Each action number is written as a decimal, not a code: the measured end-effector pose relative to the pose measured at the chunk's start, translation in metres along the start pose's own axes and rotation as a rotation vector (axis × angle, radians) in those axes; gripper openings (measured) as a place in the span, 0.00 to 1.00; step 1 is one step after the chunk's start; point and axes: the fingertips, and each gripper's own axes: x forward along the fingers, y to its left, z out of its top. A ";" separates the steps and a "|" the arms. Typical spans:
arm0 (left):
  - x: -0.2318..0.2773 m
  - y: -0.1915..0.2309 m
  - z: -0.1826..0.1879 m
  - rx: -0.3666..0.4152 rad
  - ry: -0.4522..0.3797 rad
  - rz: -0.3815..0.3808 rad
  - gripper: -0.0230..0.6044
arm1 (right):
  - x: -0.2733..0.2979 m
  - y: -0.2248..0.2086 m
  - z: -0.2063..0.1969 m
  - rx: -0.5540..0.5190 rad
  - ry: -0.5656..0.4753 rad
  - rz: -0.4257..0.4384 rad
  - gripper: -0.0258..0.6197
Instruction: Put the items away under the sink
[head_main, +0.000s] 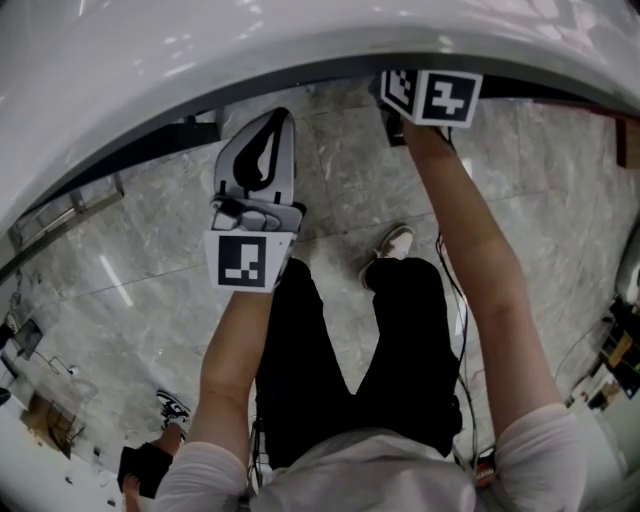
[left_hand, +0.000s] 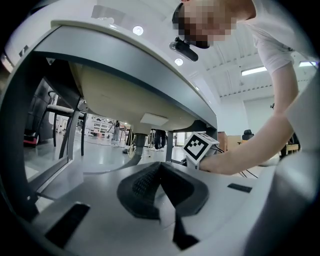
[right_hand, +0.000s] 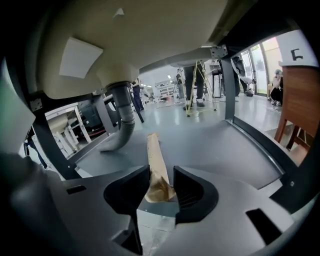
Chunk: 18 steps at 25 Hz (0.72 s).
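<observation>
A long item wrapped in brown paper (right_hand: 156, 161) lies on the grey shelf (right_hand: 225, 150) under the sink, its near end between the jaws of my right gripper (right_hand: 161, 184). Those jaws stand open, with a gap at the right pad. In the head view only this gripper's marker cube (head_main: 432, 95) shows, reaching under the white sink rim (head_main: 200, 70); its jaws are hidden there. My left gripper (head_main: 268, 130) hangs level in front of the sink, its pads together with nothing in them, as in the left gripper view (left_hand: 160, 181).
The sink's grey drain hose (right_hand: 122, 125) bends down to the shelf at the left. Dark frame legs (right_hand: 227, 85) flank the shelf. A wooden cabinet (right_hand: 300, 100) stands to the right. The person's legs and a shoe (head_main: 392, 245) rest on the marble floor.
</observation>
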 end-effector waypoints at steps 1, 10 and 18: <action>0.001 0.000 0.000 -0.001 0.002 0.000 0.04 | 0.001 0.000 0.000 0.001 -0.001 0.002 0.28; 0.008 -0.001 0.003 -0.022 0.042 0.004 0.04 | 0.003 -0.010 -0.006 0.007 0.023 -0.021 0.30; 0.000 -0.006 -0.001 -0.032 0.078 0.009 0.04 | -0.002 -0.012 -0.021 0.044 0.049 -0.018 0.30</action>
